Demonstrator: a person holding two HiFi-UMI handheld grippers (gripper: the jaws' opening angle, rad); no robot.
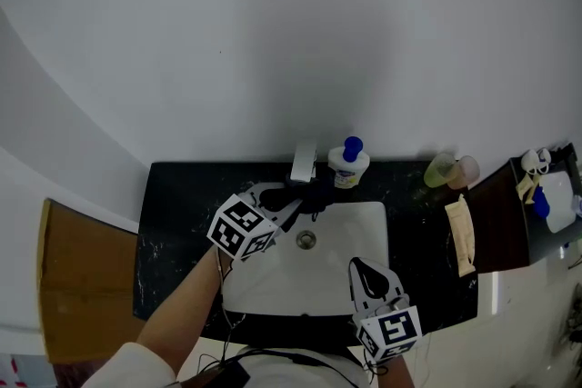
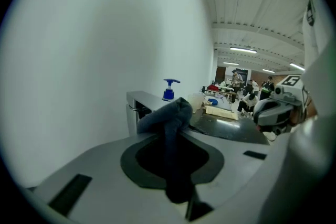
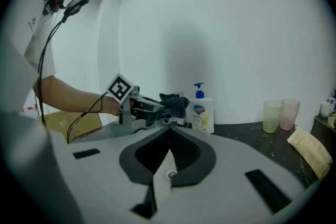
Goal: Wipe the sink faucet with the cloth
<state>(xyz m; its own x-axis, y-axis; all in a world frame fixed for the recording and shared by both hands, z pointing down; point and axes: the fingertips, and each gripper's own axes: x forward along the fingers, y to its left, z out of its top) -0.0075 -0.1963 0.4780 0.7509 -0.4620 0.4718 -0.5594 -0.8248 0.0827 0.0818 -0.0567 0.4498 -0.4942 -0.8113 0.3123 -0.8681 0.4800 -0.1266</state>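
A dark cloth [image 1: 318,194] is bunched at the tip of my left gripper [image 1: 305,199], which is shut on it just in front of the chrome faucet [image 1: 304,161] at the back of the white sink [image 1: 364,227]. In the left gripper view the cloth [image 2: 177,110] hangs between the jaws, with the faucet [image 2: 137,106] right behind it. From the right gripper view, the left gripper [image 3: 157,107] presses the cloth [image 3: 176,104] against the faucet. My right gripper [image 1: 360,268] hovers over the basin's front right; its jaws [image 3: 169,131] are shut with nothing in them.
A soap pump bottle [image 1: 348,164] stands right of the faucet. Two plastic cups [image 1: 452,170] and a beige sponge [image 1: 461,232] sit on the black counter [image 1: 177,204] to the right. A brown box [image 1: 82,286] stands at the left, and a shelf with bottles [image 1: 550,195] at the right.
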